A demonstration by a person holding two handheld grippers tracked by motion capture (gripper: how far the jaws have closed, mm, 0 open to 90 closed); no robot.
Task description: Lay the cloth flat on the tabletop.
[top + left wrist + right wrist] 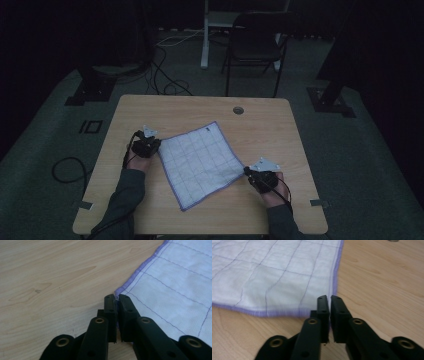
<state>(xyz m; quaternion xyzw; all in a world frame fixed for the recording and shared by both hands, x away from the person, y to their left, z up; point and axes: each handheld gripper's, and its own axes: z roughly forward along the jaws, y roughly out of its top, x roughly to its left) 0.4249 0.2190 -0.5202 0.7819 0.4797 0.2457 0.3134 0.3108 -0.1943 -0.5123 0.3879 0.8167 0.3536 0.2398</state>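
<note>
Cloth (200, 164), white with a purple grid and purple hem, lies flat and turned like a diamond near the middle of the wooden tabletop (165, 107). At its left corner we see the left hand-held gripper (156, 144); in the left gripper view its jaws are pressed together with the cloth's corner (117, 293) pinched between the tips. At the right corner sits the right hand-held gripper (247, 171), and in the right gripper view its jaws are likewise closed on the hem at that corner (333, 290). Beyond the tabletop we see a dark folding chair (255, 42) and loose cables (165, 75) on the floor.
</note>
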